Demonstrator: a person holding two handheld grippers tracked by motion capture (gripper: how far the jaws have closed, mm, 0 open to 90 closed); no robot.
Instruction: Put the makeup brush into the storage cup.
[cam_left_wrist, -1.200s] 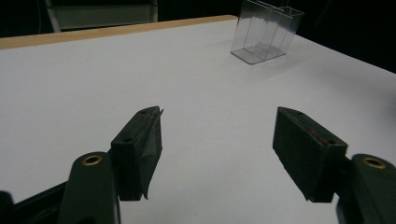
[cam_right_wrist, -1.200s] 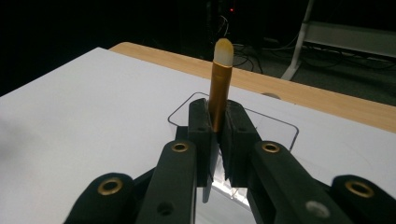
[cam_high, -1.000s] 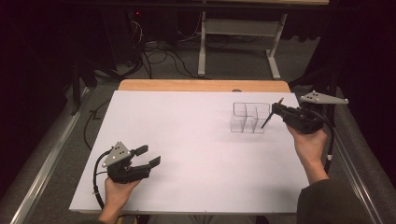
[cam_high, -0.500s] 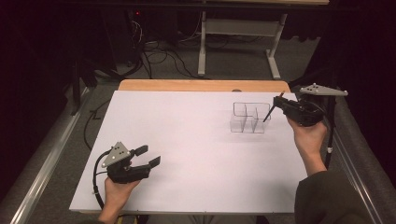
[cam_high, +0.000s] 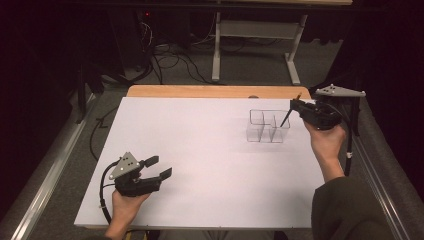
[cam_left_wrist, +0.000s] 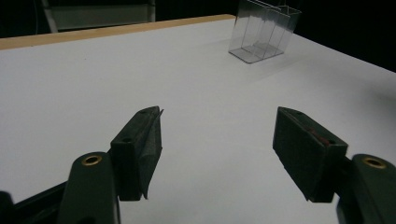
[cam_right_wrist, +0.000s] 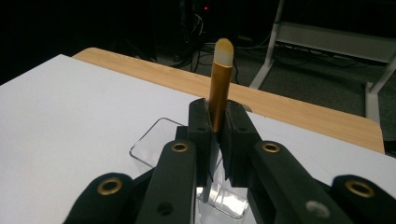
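While the left gripper (cam_high: 161, 167) rests low over the near left part of the white table (cam_high: 200, 150) with its jaws spread and nothing between them, we treat it as idle. Moving right across the bare surface, we reach the clear organizer (cam_high: 268, 126), a transparent box with several compartments standing upright near the far right of the table; we judge it light, rigid and easily tipped or slid by a sideways knock. Just beside it, the right gripper (cam_high: 295, 105) has its jaws pressed together on the pencil (cam_right_wrist: 218, 84), a thin gold-coloured stick with a pale rounded end pointing up and its lower part slanting down toward one of the right-hand compartments; we cannot tell whether the tip is already inside. We expect the pencil to be light, stiff and smooth, so it may pivot or slip in a narrow pinch. We recommend holding it around mid-shaft and lowering it without touching the walls.
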